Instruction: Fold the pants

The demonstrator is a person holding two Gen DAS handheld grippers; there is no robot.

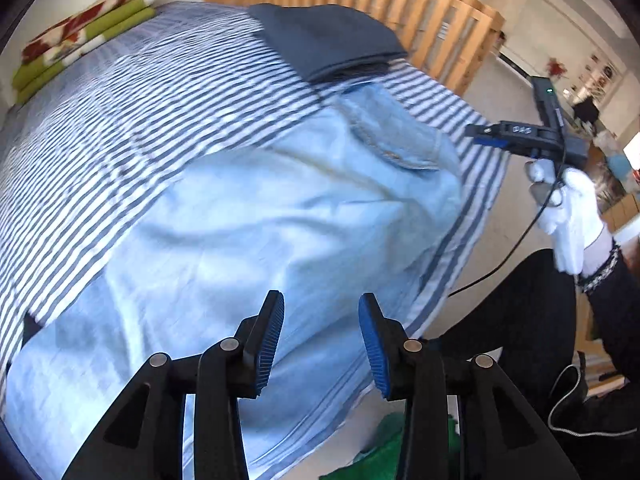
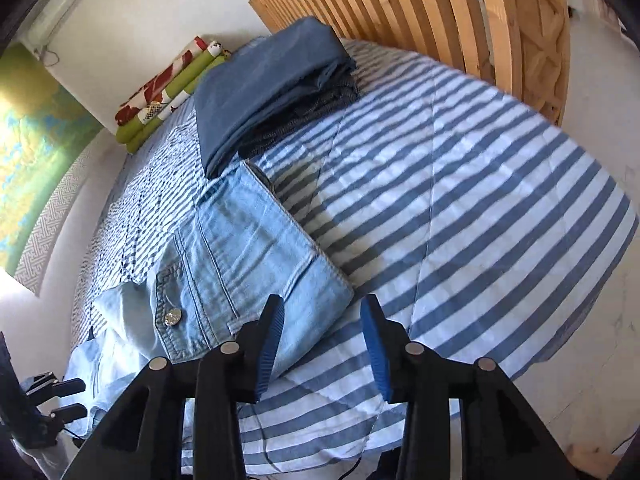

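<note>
The jeans [image 2: 244, 264] lie on the striped bedspread [image 2: 460, 184], waistband (button visible) toward the near edge, legs running off to the left. The right gripper [image 2: 322, 344] hangs above the waistband corner, jaws apart, nothing between the pads. The left gripper [image 1: 322, 344] hangs over the leg fabric, jaws apart and empty. A gloved hand [image 1: 572, 216] carries the right gripper off the bed's edge. A folded dark-blue stack [image 2: 264, 88] sits just beyond the jeans, before a slatted headboard [image 2: 400, 4].
</note>
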